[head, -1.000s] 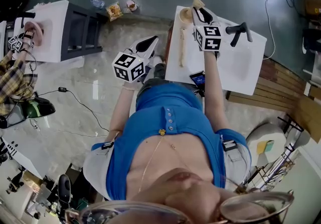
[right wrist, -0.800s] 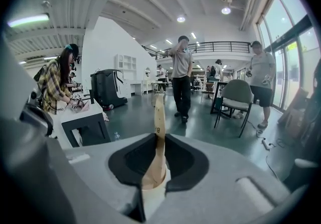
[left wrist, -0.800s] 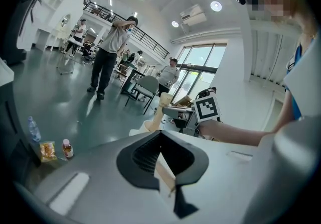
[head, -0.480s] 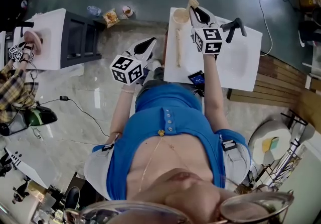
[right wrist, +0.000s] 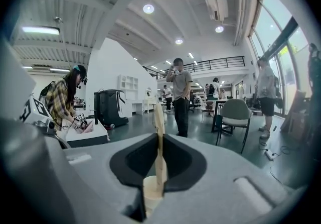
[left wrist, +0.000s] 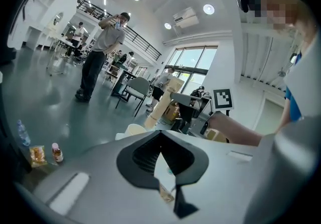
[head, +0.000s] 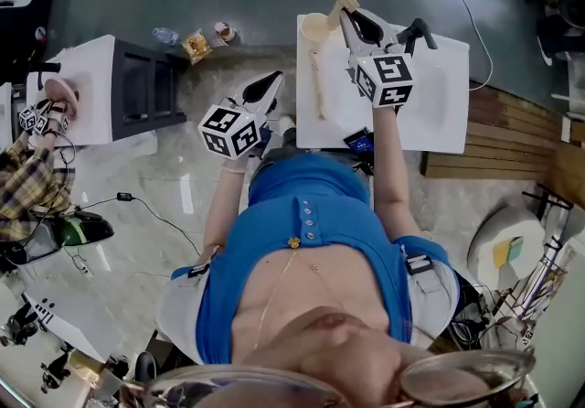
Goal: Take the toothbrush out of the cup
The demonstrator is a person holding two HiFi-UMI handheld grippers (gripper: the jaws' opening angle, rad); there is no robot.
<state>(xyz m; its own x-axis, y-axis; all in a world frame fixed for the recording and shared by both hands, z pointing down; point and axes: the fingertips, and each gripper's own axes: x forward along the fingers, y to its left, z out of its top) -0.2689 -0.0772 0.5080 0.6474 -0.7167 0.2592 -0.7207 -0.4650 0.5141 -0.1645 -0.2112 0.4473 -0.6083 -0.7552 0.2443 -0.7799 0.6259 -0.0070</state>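
Note:
A pale wooden toothbrush [head: 343, 2] [right wrist: 159, 137] stands upright between the jaws of my right gripper [head: 353, 24] [right wrist: 160, 168]. These jaws have just been closing and are now shut on it. The cream cup [head: 313, 26] [right wrist: 151, 191] sits on the white washbasin counter [head: 437, 113], just below and left of that gripper. The brush's lower end runs down toward the cup's mouth. My left gripper [head: 266, 84] [left wrist: 161, 143] hangs left of the counter, over the floor, shut with nothing in it. In the left gripper view the cup [left wrist: 134, 128] and the toothbrush [left wrist: 165, 98] show ahead.
A black faucet [head: 419, 31] rises beside the right gripper. A long wooden stick [head: 317, 81] lies on the counter and a phone [head: 359, 141] sits at its near edge. Bottles and a snack packet [head: 196, 43] lie on the floor. Another person [head: 32, 168] works at a white table.
The right gripper has closed on the toothbrush and risen with it above the cup. The left gripper has drifted only slightly.

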